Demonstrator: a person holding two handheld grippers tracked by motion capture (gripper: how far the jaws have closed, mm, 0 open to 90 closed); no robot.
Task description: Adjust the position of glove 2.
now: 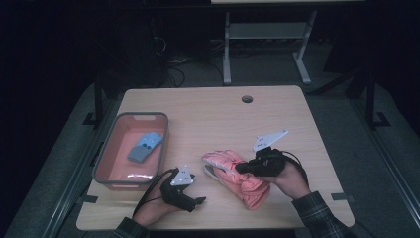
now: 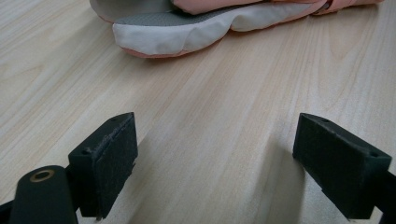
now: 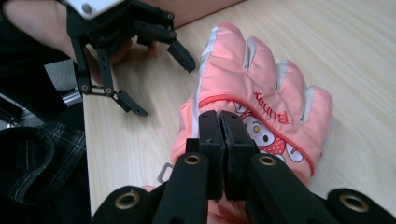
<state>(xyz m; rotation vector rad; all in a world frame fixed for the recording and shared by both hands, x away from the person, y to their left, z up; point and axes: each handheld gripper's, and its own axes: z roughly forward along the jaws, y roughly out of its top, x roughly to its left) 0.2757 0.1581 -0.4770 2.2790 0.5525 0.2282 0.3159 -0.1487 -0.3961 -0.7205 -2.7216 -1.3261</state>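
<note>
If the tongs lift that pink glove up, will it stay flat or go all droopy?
Probably droopy. The pink glove looks puffy and quilted, so its fingers would likely sag. It seems light for its size, being soft padding. It shouldn't slip much: the right tongs are shut with fabric seemingly pinched between them, and the cloth looks matte.

The pink glove point(image 3: 254, 98) carried red stitched lettering across its back, just beyond a cartoon face. Seen upside down in the right gripper view, the word appeared to read "BUNNY", though the letters were small and not fully certain. No other text, label or number could be read.
</note>
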